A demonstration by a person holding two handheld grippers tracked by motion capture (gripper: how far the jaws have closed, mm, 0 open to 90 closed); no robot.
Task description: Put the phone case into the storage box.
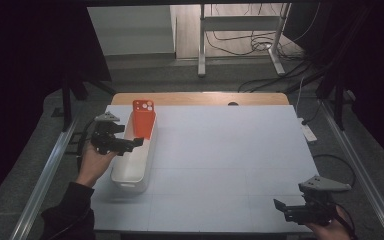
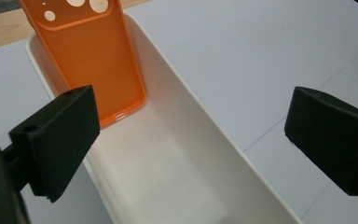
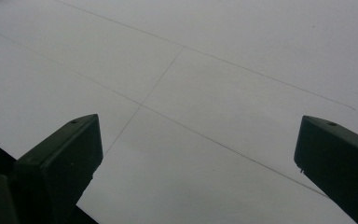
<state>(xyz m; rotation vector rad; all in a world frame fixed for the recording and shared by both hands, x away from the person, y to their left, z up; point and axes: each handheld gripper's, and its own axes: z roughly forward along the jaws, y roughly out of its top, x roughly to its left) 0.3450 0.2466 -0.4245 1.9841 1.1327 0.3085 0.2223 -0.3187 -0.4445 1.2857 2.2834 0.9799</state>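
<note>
Left gripper (image 1: 130, 144): held in the person's left hand (image 1: 94, 162) at the near-left of the bench, its tip over the white bin. Its 2 jaws stand wide apart with nothing gripped; in the left gripper view 1 jaw is at the lower left and the other at the right, and the bin's hollow lies between them.
Orange phone case (image 2: 91, 60): stands on end inside the white bin, leaning against the bin's far end wall, with its camera cut-outs uppermost. It sits ahead of the left jaw, just beyond its tip and apart from it; neither jaw touches it.
White bin (image 2: 186, 107): a long, narrow, open-topped tub on the bench. It runs lengthwise away from the left gripper, its floor bare between the jaws, its right-hand wall nearer the right jaw.
Right gripper (image 1: 282, 207): held in the person's right hand (image 1: 330, 231) at the near-right corner of the bench, well apart from the bin and the case. Its 2 jaws are spread wide and hold nothing; between them lies bare bench surface.
Bench (image 3: 214, 70): covered in white sheets whose thin seam lines cross ahead of the right gripper's jaws; a wooden edge shows beyond the far end of the bin.
</note>
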